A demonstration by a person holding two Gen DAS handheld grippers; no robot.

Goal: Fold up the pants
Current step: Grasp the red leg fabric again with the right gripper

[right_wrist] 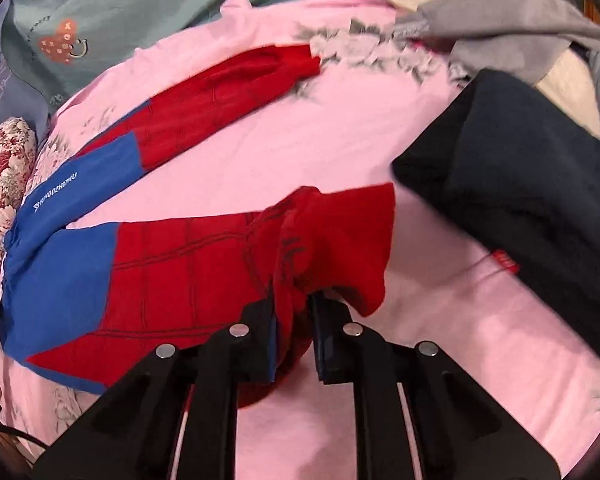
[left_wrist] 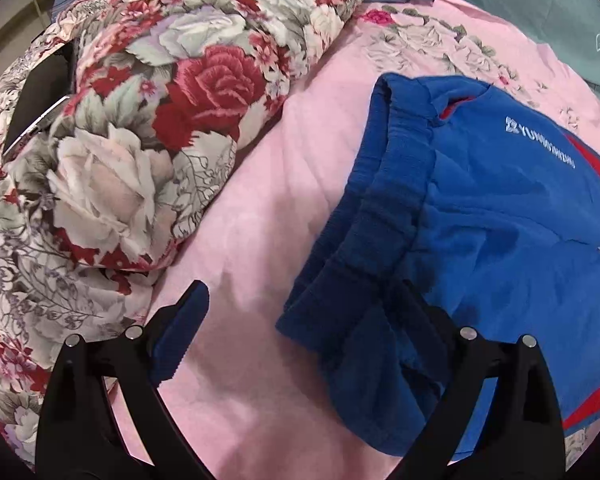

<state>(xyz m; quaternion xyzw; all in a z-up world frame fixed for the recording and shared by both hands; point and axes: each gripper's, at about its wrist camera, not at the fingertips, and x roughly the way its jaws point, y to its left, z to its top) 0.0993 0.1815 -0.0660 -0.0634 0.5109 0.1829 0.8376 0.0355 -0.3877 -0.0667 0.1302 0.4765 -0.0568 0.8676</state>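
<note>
I'd judge the fold as barely begun. The pants (right_wrist: 172,264) lie spread on the bed (right_wrist: 340,128), waistband toward my left side, and the two legs are splayed well apart in a V; neither leg is laid over the other yet. What I have so far is a hold on one cuff: my right claw (right_wrist: 292,320) is clamped on the bunched red hem of the near leg, which looks lifted a little off the sheet. The far leg (right_wrist: 236,80) lies flat and untouched.

My left claw (left_wrist: 296,316) has its fingers wide apart. One finger sits over bare pink sheet, while the other is at the waistband (left_wrist: 380,200) edge and partly hidden by the cloth, so nothing is pinched yet as far as I can see.

Left to do, by my reckoning: bring one leg onto the other, then fold the length up.

The pants are soft fleece, blue at the top with a white logo and red below with dark line stitching. The waistband is gathered and thick. A dark garment (right_wrist: 520,208) lies near the cuff, and a floral quilt (left_wrist: 120,140) is beside the waistband.
</note>
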